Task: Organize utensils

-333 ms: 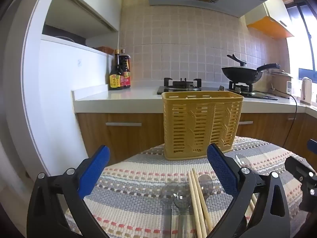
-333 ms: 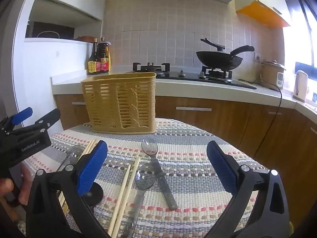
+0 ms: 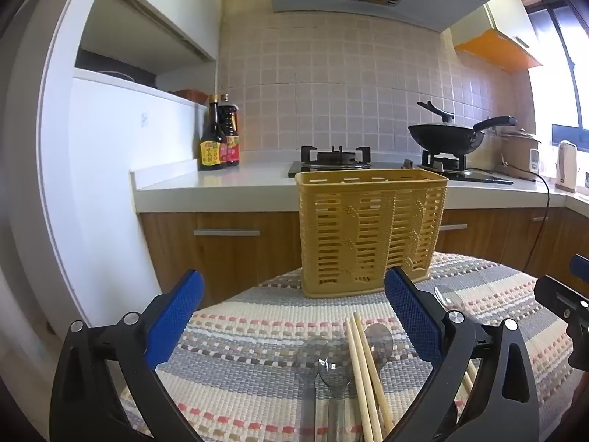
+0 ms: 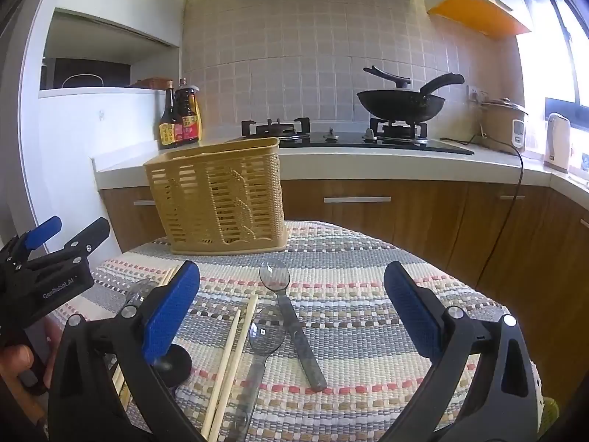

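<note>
The spoons and chopsticks all lie flat on the striped cloth (image 4: 349,294) over the worktop, in front of the yellow basket (image 4: 217,199). None are in the basket yet. In the right view, two clear spoons (image 4: 274,280) lie between the fingers, with a pair of chopsticks (image 4: 235,339) just beside them. In the left view, more spoons (image 3: 333,364) and chopsticks (image 3: 362,361) lie close together and touch.

The left gripper (image 3: 294,324) is wide apart and holds nothing. The right gripper (image 4: 291,316) is wide apart and holds nothing too.

The things are thin, smooth and flat, so they could slip out of a pinch. They lie so close that a grab might catch two at once or push one away. The basket looks light and could tip if bumped. The two grippers are near each other and could knock together.
</note>
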The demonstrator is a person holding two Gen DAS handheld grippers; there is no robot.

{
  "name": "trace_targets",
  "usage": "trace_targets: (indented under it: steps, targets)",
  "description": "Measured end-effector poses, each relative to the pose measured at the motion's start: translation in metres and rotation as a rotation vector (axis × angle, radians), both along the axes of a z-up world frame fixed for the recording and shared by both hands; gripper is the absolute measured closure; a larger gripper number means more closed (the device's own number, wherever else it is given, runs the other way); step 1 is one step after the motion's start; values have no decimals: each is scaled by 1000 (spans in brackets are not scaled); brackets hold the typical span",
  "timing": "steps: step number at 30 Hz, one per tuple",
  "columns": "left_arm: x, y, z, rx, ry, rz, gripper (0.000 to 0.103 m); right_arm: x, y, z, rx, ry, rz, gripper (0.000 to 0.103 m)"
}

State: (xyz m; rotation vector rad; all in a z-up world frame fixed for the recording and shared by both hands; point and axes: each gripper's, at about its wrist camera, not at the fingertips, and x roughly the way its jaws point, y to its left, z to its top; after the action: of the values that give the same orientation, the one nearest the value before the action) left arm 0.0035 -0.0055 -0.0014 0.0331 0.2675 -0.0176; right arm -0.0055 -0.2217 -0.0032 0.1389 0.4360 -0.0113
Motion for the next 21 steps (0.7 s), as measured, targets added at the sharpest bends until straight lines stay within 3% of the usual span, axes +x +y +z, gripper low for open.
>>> trace_targets:
  steps: [5, 21]
  targets:
    - [-6, 1, 3, -3, -3, -9, 8, -27, 10, 4, -30, -51, 38, 7]
    - [-7, 4, 5, -16, -15, -24, 8, -26, 12, 7, -50, -45, 63, 7]
